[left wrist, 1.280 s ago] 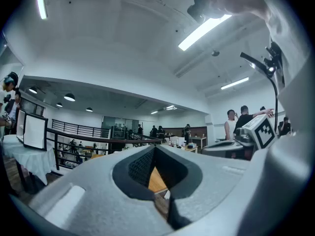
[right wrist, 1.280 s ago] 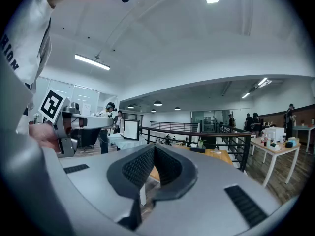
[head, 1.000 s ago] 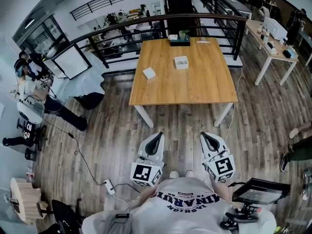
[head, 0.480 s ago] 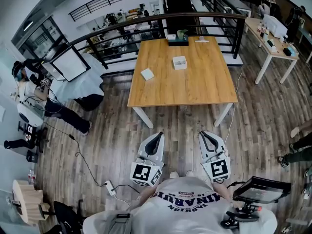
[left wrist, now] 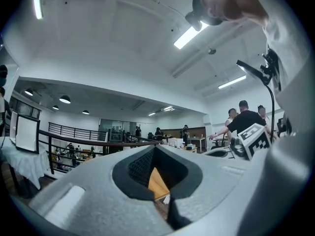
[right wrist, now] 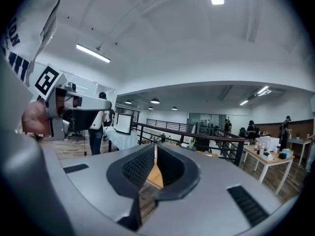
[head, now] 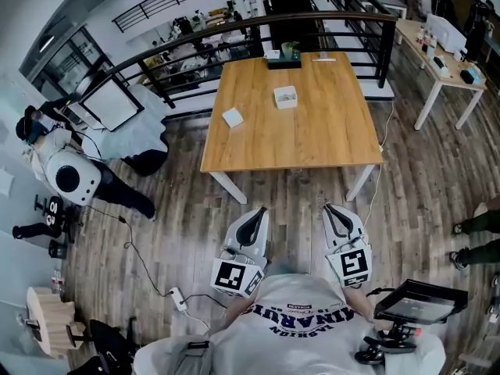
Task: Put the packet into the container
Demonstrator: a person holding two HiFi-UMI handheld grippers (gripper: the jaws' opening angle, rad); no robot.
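Left gripper (head: 256, 212) and right gripper (head: 331, 208) held near, jaws closed on nothing, packet (head: 233, 117) left of container (head: 285, 97) on far table (head: 312, 139).

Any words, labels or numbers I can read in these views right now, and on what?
Shirt: large print across it, seen upside down, not surely readable.
Left gripper and right gripper: square black-and-white markers on their cubes, no words.
Packet and container: too small to show any label.
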